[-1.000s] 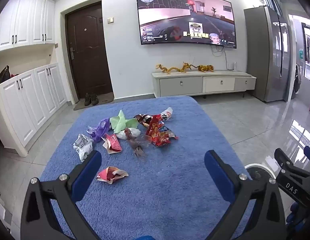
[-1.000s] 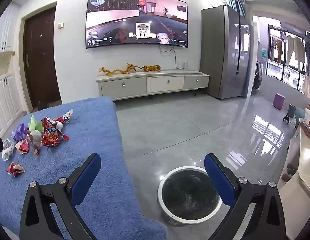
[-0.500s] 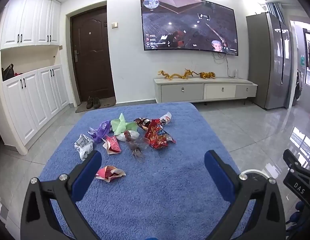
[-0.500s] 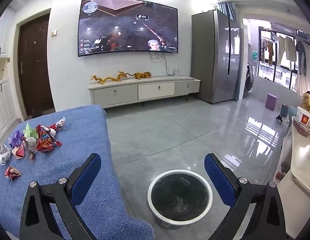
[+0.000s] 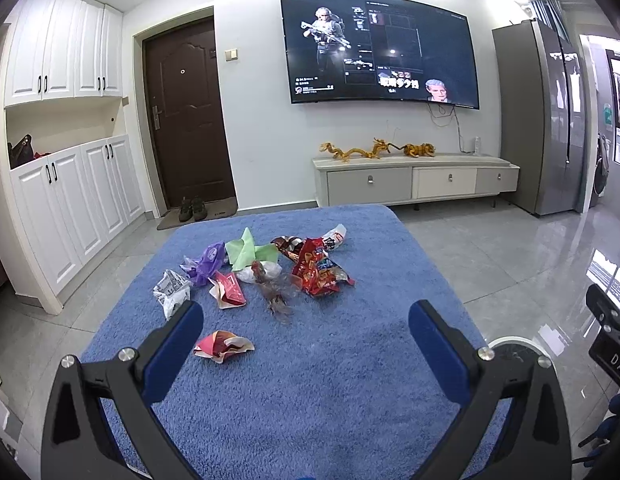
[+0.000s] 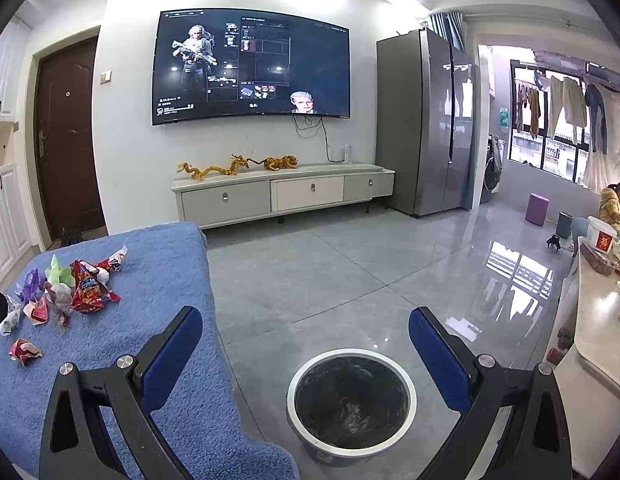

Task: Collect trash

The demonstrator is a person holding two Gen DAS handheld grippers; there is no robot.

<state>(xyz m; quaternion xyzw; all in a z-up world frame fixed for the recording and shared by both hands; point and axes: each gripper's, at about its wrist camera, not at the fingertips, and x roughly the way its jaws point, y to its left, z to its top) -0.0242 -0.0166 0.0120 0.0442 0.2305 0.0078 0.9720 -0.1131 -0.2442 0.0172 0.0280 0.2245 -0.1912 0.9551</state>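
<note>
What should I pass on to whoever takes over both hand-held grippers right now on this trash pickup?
Left hand-held gripper: open, empty, above the near part of the blue cloth.
Right hand-held gripper: open, empty, over the floor just above the bin.
Trash: all on the cloth. One crumpled red and white wrapper lies alone, nearest the left gripper; the rest sit in a cluster beyond it, including a red snack bag, green paper and a purple wrapper.
Done: nothing picked up yet, as far as can be seen; the bin's dark liner shows no clear trash.
Left: every piece goes into the bin.
</note>
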